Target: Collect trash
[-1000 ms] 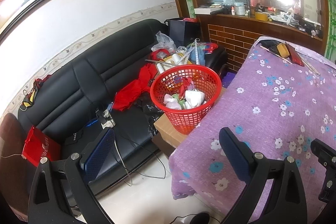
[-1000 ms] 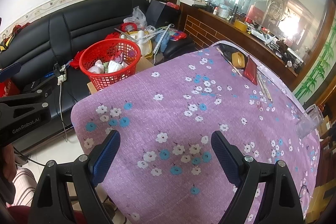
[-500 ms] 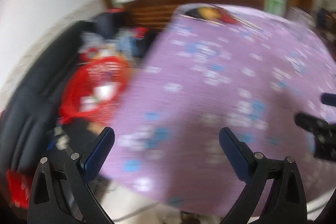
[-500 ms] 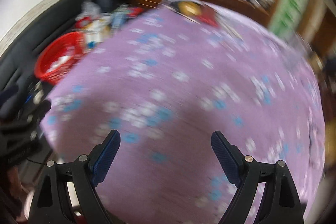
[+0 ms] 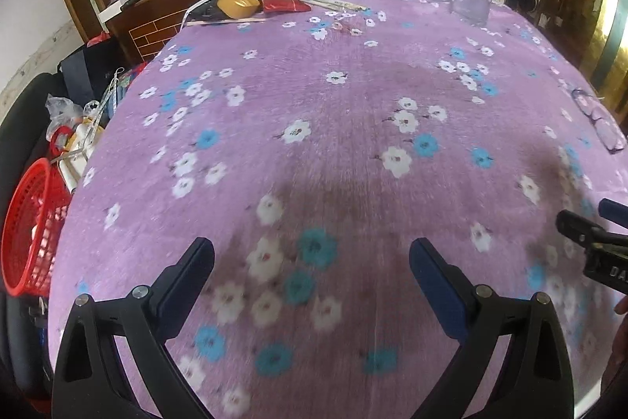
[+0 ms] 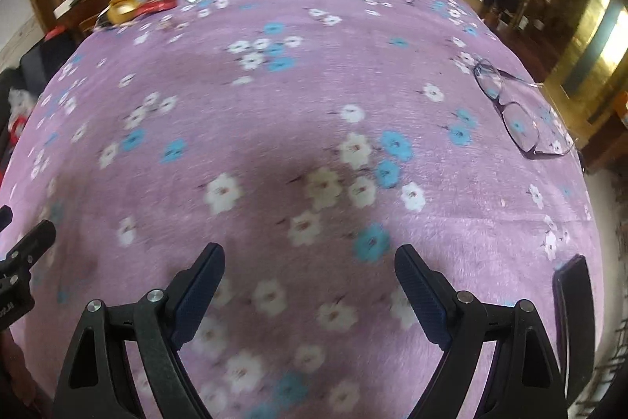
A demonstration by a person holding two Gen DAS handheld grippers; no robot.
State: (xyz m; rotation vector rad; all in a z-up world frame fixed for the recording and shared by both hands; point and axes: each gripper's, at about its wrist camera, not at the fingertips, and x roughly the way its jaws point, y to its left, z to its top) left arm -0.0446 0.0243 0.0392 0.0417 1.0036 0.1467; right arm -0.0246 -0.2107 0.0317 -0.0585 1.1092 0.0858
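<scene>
Both my tongs have swung from the sofa side over the purple tablecloth (image 5: pixel 345 97). At far left sits the red basket (image 5: pixel 27 234); my left tongs (image 5: pixel 312 254) and right tongs (image 6: pixel 310 260) gape wide, holding nothing; glasses (image 6: pixel 510 108) lie right.

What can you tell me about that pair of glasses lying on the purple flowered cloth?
The glasses have a thin, dark purple frame with clear, roughly rectangular lenses, through which the flower print shows. They lie on the tablecloth near its right edge, lenses resting against the cloth; the pose of the temples is hard to make out. Nothing else touches them. In the left wrist view they show only faintly at the far right.
</scene>
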